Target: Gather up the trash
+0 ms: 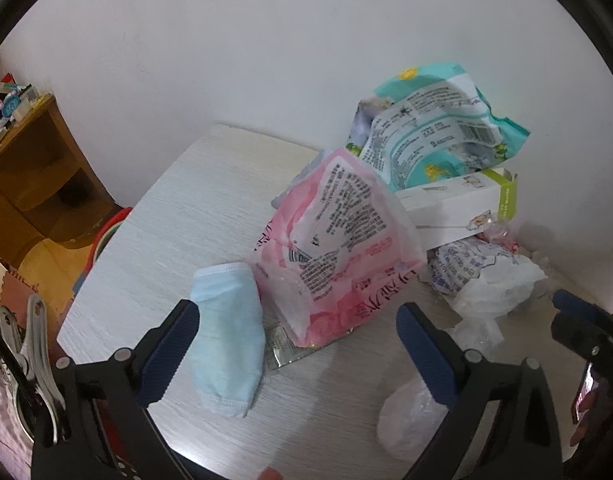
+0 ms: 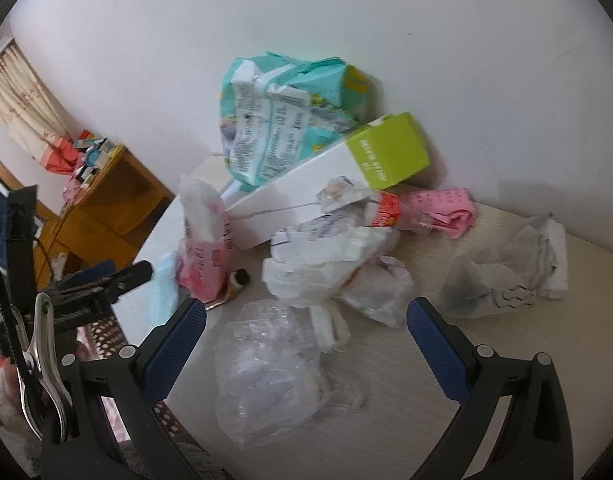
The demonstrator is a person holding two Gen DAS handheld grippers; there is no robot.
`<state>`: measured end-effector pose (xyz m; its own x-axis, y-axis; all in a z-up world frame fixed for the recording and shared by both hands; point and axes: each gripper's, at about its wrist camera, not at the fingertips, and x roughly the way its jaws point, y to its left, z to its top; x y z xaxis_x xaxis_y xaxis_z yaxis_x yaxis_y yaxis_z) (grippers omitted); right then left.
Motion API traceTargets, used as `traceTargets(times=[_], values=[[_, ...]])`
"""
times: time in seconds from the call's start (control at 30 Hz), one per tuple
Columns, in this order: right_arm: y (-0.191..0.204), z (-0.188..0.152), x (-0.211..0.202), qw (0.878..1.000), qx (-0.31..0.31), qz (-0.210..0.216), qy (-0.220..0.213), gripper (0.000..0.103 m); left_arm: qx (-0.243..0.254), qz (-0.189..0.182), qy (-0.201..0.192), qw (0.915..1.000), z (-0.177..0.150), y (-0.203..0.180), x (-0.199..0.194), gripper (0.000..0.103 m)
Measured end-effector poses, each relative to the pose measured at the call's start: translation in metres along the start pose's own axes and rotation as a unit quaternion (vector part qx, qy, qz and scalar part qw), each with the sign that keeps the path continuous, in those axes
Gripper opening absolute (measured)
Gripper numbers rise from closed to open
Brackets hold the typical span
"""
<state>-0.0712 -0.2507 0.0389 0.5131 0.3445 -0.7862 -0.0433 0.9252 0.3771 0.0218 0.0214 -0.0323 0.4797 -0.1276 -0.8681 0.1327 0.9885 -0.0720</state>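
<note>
Both grippers hover with fingers spread wide and empty, likely lining up a first pick. The left gripper (image 1: 298, 344) frames a pale blue mask (image 1: 228, 336) on the counter (image 1: 166, 216); the right gripper (image 2: 306, 344) frames a clear plastic bag (image 2: 266, 368). Beyond, a pink wrapper (image 1: 338, 248), white box (image 2: 306, 188) and teal packet (image 2: 290, 120) crowd the wall, blocking reach

Pale wood-grain table (image 1: 178, 208), wrappers (image 1: 338, 240), plastic bags (image 2: 266, 368), box (image 2: 306, 184)

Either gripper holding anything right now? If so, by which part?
Nothing held. Left gripper and right gripper are both open above the table, clear of the trash.
</note>
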Motion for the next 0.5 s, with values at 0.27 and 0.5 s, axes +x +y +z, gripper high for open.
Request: traceTargets(times=[0.27, 0.5], values=[[0.053, 0.031, 0.027, 0.994, -0.074, 0.077, 0.010, 0.088, -0.029, -0.020, 0.019, 0.9992, 0.013, 0.035, 0.019, 0.097], [0.076, 0.042, 0.086, 0.992, -0.077, 0.088, 0.050, 0.079, -0.096, -0.008, 0.063, 0.9934, 0.008, 0.080, 0.032, 0.097]])
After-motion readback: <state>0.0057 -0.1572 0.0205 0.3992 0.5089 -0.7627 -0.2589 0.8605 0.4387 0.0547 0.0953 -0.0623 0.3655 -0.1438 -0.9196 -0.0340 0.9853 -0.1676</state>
